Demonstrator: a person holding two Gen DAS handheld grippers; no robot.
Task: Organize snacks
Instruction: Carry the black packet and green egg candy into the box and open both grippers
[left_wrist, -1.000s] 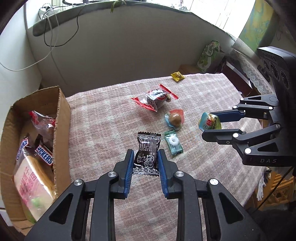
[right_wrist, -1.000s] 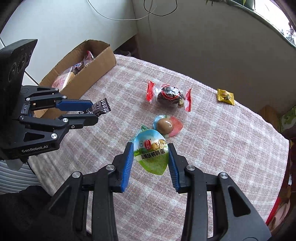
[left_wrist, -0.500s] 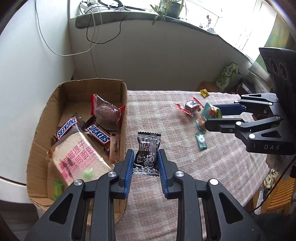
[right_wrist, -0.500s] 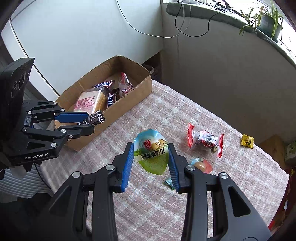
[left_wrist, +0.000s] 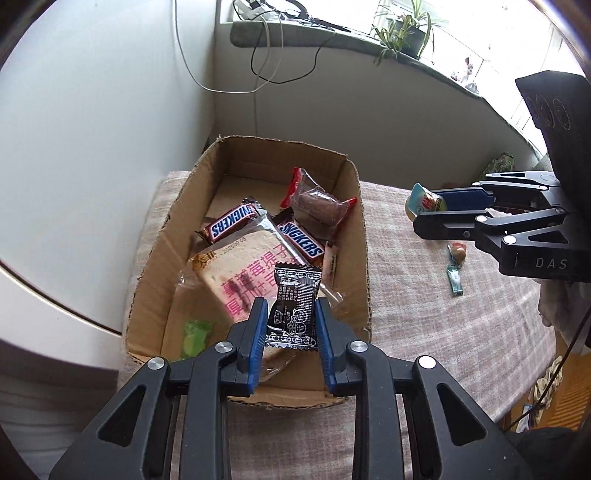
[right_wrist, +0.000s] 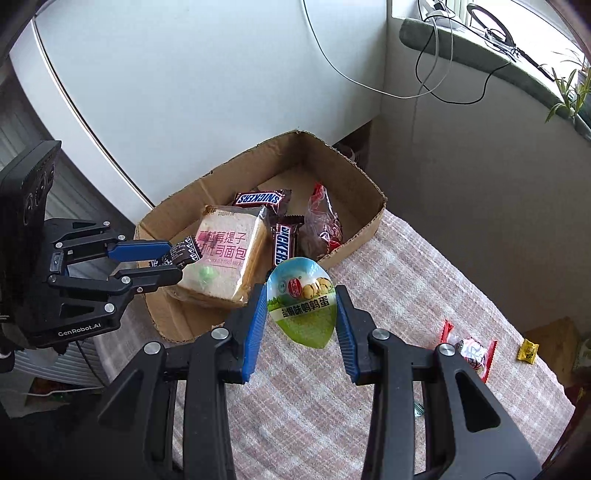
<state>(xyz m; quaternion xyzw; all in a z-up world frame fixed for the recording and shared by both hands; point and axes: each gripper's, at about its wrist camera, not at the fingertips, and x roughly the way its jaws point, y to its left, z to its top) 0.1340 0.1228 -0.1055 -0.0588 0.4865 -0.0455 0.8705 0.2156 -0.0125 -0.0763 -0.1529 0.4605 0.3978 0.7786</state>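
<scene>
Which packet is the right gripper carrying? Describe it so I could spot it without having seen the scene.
Start at the cardboard box on the checked tablecloth. Just in front of its near corner, the right gripper pinches an egg-shaped packet between its blue pads. Blue top, green bottom and pictured eggs set it apart from the black packet in the left gripper.

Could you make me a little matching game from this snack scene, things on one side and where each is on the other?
Things:
1. black packet
2. green egg pouch
3. toast bread pack
4. yellow candy

Places:
A. lying inside the cardboard box
B. lying alone on the checked cloth, far from the box
C. clamped in the left gripper, above the box
D. clamped in the right gripper, above the cloth by the box

Pairs: 1-C, 2-D, 3-A, 4-B
</scene>
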